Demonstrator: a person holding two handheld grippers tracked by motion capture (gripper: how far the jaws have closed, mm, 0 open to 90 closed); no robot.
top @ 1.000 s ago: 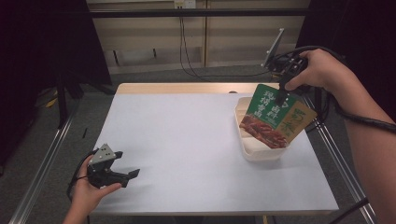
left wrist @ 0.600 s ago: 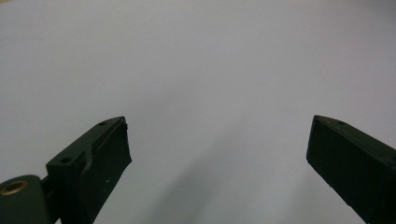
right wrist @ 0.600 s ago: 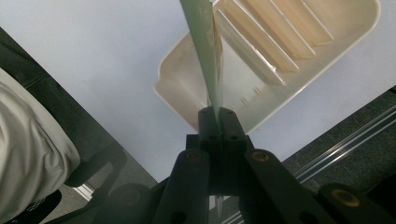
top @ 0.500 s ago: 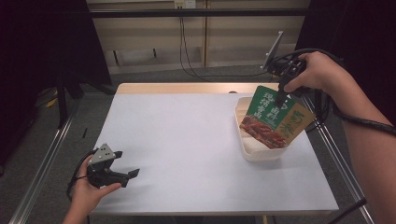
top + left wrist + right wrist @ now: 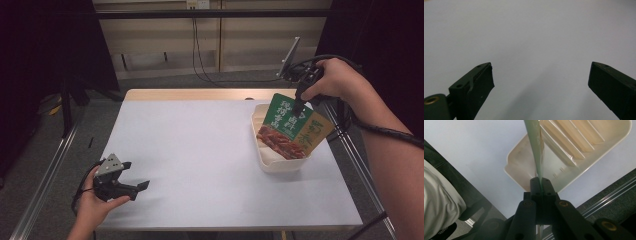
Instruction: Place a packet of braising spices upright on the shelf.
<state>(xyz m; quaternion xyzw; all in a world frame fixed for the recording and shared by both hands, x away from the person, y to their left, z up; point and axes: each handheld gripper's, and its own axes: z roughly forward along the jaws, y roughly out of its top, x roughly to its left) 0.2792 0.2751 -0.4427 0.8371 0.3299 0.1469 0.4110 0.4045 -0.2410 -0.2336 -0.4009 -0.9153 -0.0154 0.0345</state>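
Observation:
A green and yellow snack packet (image 5: 287, 127) printed with a picture of food hangs tilted over a cream plastic tray (image 5: 280, 167) at the table's right side. My right gripper (image 5: 300, 106) is shut on the packet's top edge and points down. In the right gripper view the jaws (image 5: 540, 182) pinch the packet (image 5: 535, 147) edge-on, with the ribbed tray (image 5: 584, 167) below it. I cannot tell whether the packet's lower end touches the tray. My left gripper (image 5: 136, 174) rests at the table's front left corner, open, with nothing between its fingers (image 5: 541, 75).
A white sheet covers the table (image 5: 200, 150). Metal rails (image 5: 42, 200) run along both sides of the table. A small white stand (image 5: 292, 52) and cables lie behind the back edge. The person's clothed leg (image 5: 439, 202) is close to the right gripper.
The right hand and the packet have drifted very slightly left over the tray. The left gripper has stayed where it was.

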